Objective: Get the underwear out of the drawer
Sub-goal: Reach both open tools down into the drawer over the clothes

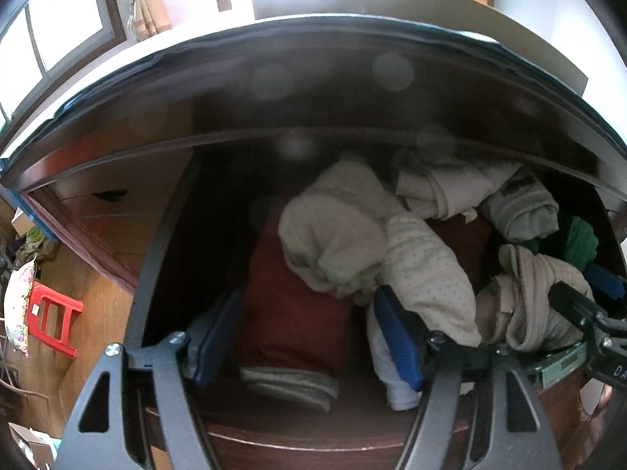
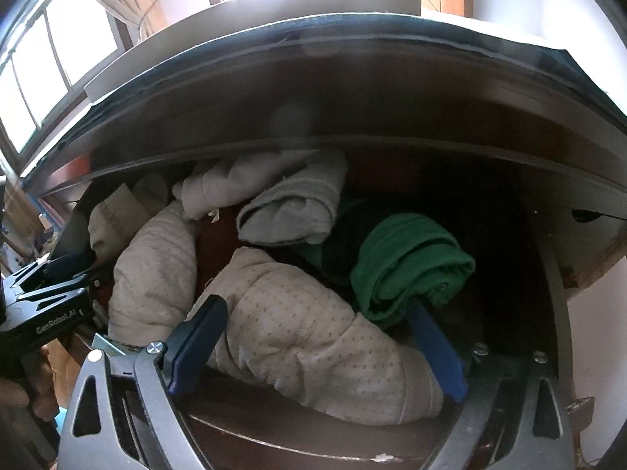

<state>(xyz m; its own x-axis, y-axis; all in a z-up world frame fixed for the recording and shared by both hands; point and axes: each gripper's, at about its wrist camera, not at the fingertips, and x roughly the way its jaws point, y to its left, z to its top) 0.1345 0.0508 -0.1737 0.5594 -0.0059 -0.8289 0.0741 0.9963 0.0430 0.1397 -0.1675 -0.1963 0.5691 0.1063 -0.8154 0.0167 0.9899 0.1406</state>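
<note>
Now: right gripper (image 2: 317, 348) apart, astride dotted cream underwear (image 2: 313, 337) at near drawer (image 2: 298, 446) edge; left gripper (image 1: 309, 337) apart, over red cloth (image 1: 290, 305).

The dark brown wooden drawer (image 2: 298, 446) looks glossy. The cream dotted cloth bundle (image 2: 313, 337) seems soft, quilted and matt. The rolled green knit cloth (image 2: 407, 266) appears ribbed.

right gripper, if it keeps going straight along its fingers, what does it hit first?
Most likely the cream dotted garment, already lying between the open right gripper fingers. The green roll sits just beyond; depth is hard to judge.
</note>
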